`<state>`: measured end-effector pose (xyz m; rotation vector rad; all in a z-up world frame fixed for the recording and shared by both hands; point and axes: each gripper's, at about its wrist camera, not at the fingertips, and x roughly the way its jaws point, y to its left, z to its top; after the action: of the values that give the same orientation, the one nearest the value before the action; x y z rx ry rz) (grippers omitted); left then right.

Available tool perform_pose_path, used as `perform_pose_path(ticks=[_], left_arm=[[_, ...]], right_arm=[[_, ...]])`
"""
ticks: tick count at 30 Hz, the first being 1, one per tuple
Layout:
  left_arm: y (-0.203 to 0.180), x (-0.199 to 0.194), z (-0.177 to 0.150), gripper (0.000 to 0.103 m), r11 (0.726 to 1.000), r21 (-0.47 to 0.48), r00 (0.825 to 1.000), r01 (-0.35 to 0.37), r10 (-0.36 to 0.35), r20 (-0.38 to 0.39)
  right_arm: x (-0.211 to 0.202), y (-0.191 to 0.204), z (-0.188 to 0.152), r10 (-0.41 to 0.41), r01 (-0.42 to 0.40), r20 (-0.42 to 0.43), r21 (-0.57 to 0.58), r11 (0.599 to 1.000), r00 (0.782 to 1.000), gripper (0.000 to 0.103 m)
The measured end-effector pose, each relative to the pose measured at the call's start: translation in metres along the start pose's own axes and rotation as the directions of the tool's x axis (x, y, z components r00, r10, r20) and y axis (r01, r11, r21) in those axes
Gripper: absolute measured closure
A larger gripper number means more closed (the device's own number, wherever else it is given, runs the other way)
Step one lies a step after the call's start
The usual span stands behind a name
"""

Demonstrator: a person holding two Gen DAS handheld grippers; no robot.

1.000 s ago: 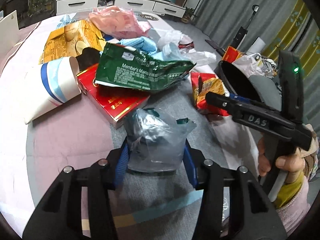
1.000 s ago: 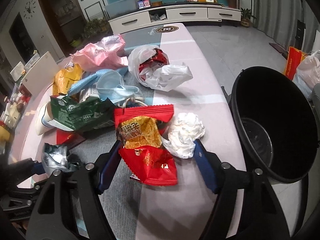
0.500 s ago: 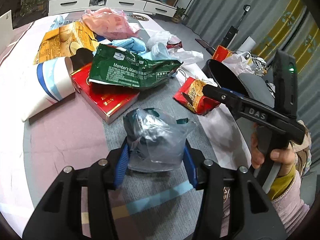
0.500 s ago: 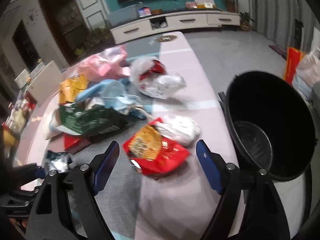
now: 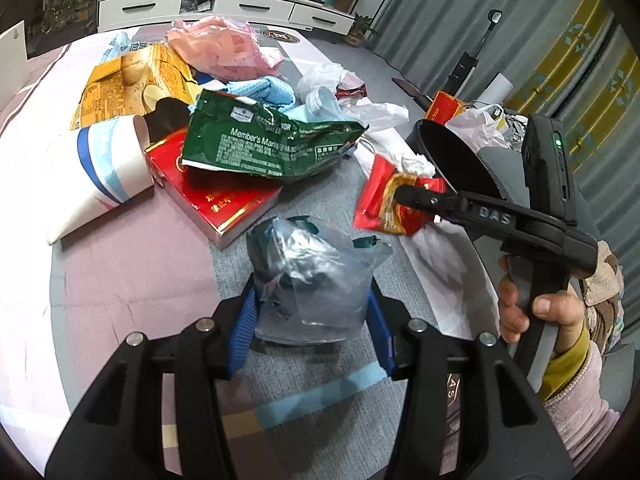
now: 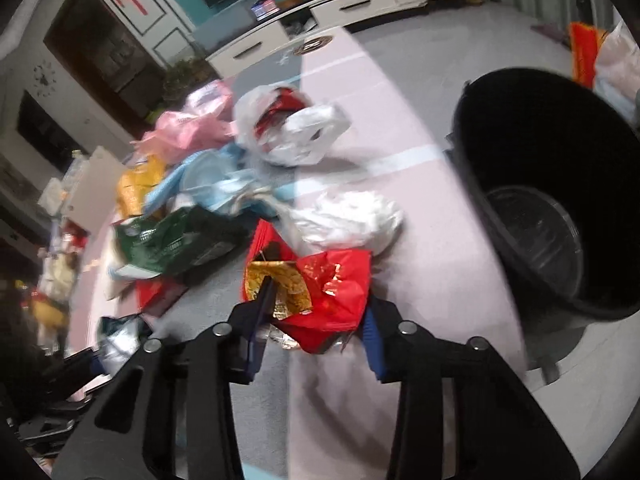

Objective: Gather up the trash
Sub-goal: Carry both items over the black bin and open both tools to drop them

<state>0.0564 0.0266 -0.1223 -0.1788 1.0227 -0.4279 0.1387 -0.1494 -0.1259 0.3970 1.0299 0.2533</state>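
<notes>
My left gripper (image 5: 312,320) is shut on a crumpled clear plastic bag (image 5: 308,276) and holds it over the table. My right gripper (image 6: 316,320) is shut on a red and gold snack wrapper (image 6: 320,288); the wrapper also shows in the left wrist view (image 5: 384,200), pinched by the right gripper's fingers (image 5: 416,196). A black trash bin (image 6: 560,184) stands off the table's right edge, its bottom bare. A crumpled white tissue (image 6: 348,220) lies just beyond the wrapper.
More trash lies on the pink and grey table (image 5: 120,264): a green Member's Mark bag (image 5: 264,144), a red box (image 5: 212,196), a paper cup (image 5: 92,176), a yellow chip bag (image 5: 132,80), a pink bag (image 5: 224,48), blue cloth (image 5: 268,92) and a white plastic bag (image 6: 296,132).
My right gripper has closed on the red and gold wrapper and tilted, lifting it. My left gripper keeps hold of the clear bag and has barely moved.
</notes>
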Motion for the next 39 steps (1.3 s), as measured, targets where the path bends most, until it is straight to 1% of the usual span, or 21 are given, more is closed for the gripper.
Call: perform_pose_path(ticks=[2, 3, 5, 7, 11, 12, 14, 15, 17, 18, 19, 21, 23, 26, 27, 29, 31, 32, 33, 37, 39], left_arm=[[0.000, -0.005, -0.001, 0.052, 1.000, 0.000, 1.000, -0.002, 0.002, 0.005], [0.000, -0.008, -0.001, 0.052, 1.000, -0.001, 1.000, 0.007, -0.007, 0.006], [-0.002, -0.016, 0.000, 0.052, 1.000, -0.006, 1.000, 0.027, -0.027, 0.016], [-0.008, -0.027, 0.001, 0.052, 0.999, 0.005, 0.999, 0.032, -0.032, 0.038], [-0.024, -0.043, 0.009, 0.052, 0.999, 0.029, 0.996, 0.044, -0.046, 0.078], [-0.028, -0.045, 0.012, 0.052, 0.998, 0.032, 0.995, 0.050, -0.052, 0.082], [-0.039, -0.045, 0.022, 0.052, 0.998, 0.039, 0.994, 0.056, -0.059, 0.087], [-0.043, -0.043, 0.027, 0.052, 0.997, 0.041, 0.994, 0.062, -0.065, 0.086], [-0.058, -0.037, 0.044, 0.052, 0.996, 0.065, 0.992, 0.068, -0.075, 0.103], [-0.064, -0.033, 0.053, 0.052, 0.995, 0.075, 0.991, 0.071, -0.079, 0.109], [-0.073, -0.025, 0.065, 0.052, 0.993, 0.081, 0.990, 0.086, -0.095, 0.106], [-0.084, -0.011, 0.081, 0.052, 0.991, 0.085, 0.988, 0.108, -0.116, 0.098], [-0.102, 0.014, 0.102, 0.052, 0.986, 0.090, 0.986, 0.142, -0.149, 0.071], [-0.129, 0.046, 0.123, 0.052, 0.978, 0.101, 0.982, 0.180, -0.185, 0.040], [-0.135, 0.055, 0.128, 0.052, 0.976, 0.101, 0.980, 0.191, -0.195, 0.030], [-0.149, 0.084, 0.140, 0.052, 0.969, 0.086, 0.973, 0.233, -0.232, -0.017], [-0.157, 0.107, 0.148, 0.052, 0.965, 0.060, 0.966, 0.256, -0.252, -0.062], [-0.161, 0.120, 0.151, 0.052, 0.962, 0.043, 0.960, 0.271, -0.267, -0.084], [-0.164, 0.128, 0.151, 0.052, 0.961, 0.039, 0.958, 0.275, -0.270, -0.097], [-0.180, 0.159, 0.153, 0.051, 0.966, 0.054, 0.961, 0.252, -0.243, -0.132], [-0.183, 0.170, 0.154, 0.048, 0.968, 0.046, 0.960, 0.246, -0.237, -0.149]], right_arm=[[-0.005, 0.007, -0.005, 0.022, -0.023, -0.003, -0.023, 0.999, 1.000, 0.065], [-0.007, 0.011, -0.006, 0.038, -0.038, -0.006, -0.033, 0.999, 0.999, 0.074], [-0.014, 0.018, -0.011, 0.103, -0.103, -0.012, -0.044, 0.994, 0.995, 0.077], [-0.030, 0.021, -0.013, 0.161, -0.160, 0.023, -0.046, 0.986, 0.987, 0.077], [-0.053, 0.015, -0.010, 0.234, -0.234, 0.088, -0.019, 0.972, 0.968, 0.077], [-0.056, 0.012, -0.009, 0.247, -0.248, 0.101, -0.009, 0.969, 0.964, 0.077], [-0.068, 0.006, -0.004, 0.233, -0.235, 0.151, -0.002, 0.972, 0.961, 0.077], [-0.074, 0.001, -0.001, 0.217, -0.222, 0.182, 0.007, 0.975, 0.959, 0.077], [-0.088, -0.011, 0.005, 0.133, -0.146, 0.253, 0.032, 0.989, 0.958, 0.077], [-0.095, -0.016, 0.009, 0.051, -0.067, 0.289, 0.047, 0.997, 0.956, 0.077], [-0.101, -0.022, 0.012, -0.031, 0.011, 0.319, 0.063, 0.998, 0.947, 0.077], [-0.108, -0.032, 0.016, -0.129, 0.103, 0.351, 0.092, 0.990, 0.927, 0.077], [-0.113, -0.048, 0.021, -0.181, 0.139, 0.375, 0.135, 0.981, 0.909, 0.077], [-0.113, -0.070, 0.023, -0.271, 0.203, 0.378, 0.211, 0.956, 0.885, 0.077], [-0.111, -0.078, 0.024, -0.286, 0.209, 0.368, 0.236, 0.949, 0.885, 0.077], [-0.105, -0.091, 0.024, -0.309, 0.220, 0.344, 0.274, 0.936, 0.887, 0.077], [-0.100, -0.103, 0.024, -0.350, 0.253, 0.321, 0.306, 0.918, 0.880, 0.076], [-0.098, -0.109, 0.023, -0.360, 0.259, 0.309, 0.323, 0.910, 0.880, 0.076], [-0.097, -0.114, 0.022, -0.362, 0.258, 0.302, 0.335, 0.906, 0.882, 0.076], [-0.098, -0.129, 0.020, -0.387, 0.275, 0.278, 0.366, 0.889, 0.879, 0.074], [-0.096, -0.134, 0.020, -0.396, 0.281, 0.267, 0.382, 0.880, 0.878, 0.068]])
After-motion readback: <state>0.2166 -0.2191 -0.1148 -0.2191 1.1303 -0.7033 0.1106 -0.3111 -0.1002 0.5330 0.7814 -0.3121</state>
